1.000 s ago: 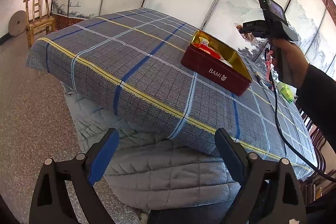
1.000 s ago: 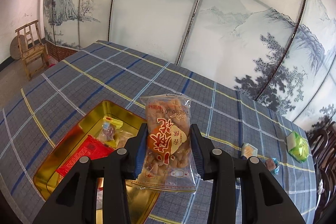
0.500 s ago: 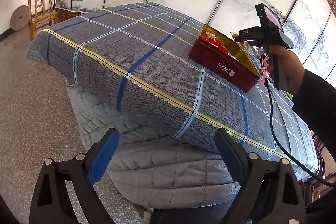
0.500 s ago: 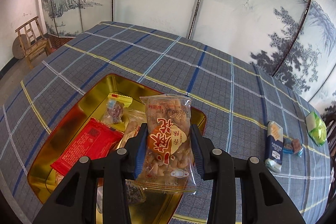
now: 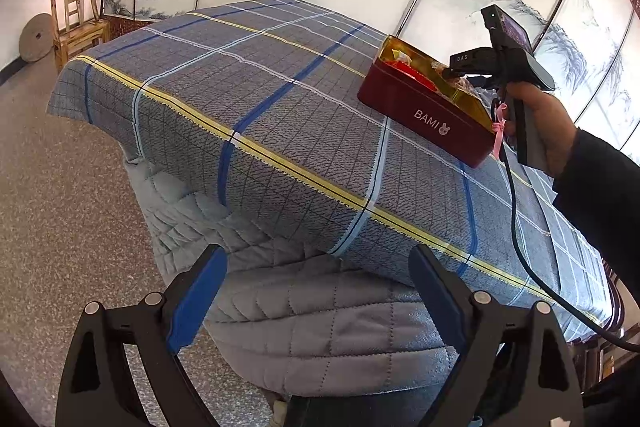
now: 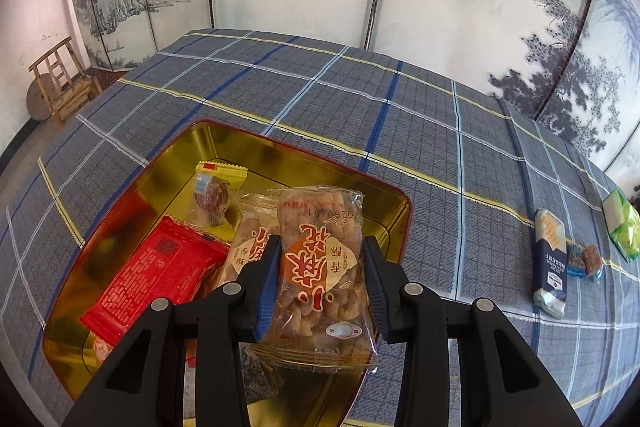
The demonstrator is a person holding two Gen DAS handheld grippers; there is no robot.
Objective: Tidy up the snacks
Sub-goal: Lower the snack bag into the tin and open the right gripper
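We count one tin point(image 6: 402, 223) on the tabletop point(image 6: 328, 107). It holds at least five packets: a red one point(image 6: 160, 275), a round cake point(image 6: 214, 193), a twist pack point(image 6: 250, 239), a dark one point(image 6: 260, 379), and a twist pack point(image 6: 324, 267) in the jaws. Four packets lie outside: one blue-white point(image 6: 552, 263), two small point(image 6: 586, 259), one green point(image 6: 624, 227). One chair point(image 6: 60, 87).

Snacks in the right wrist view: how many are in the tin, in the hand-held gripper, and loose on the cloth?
In the tin: at least 3, red packet, brown sweet, twist bag; others partly hidden.
In the right hand-held gripper: 1, twist bag.
Loose on the cloth: 4, blue-white bar, two small sweets, green packet.
Total: at least 8.
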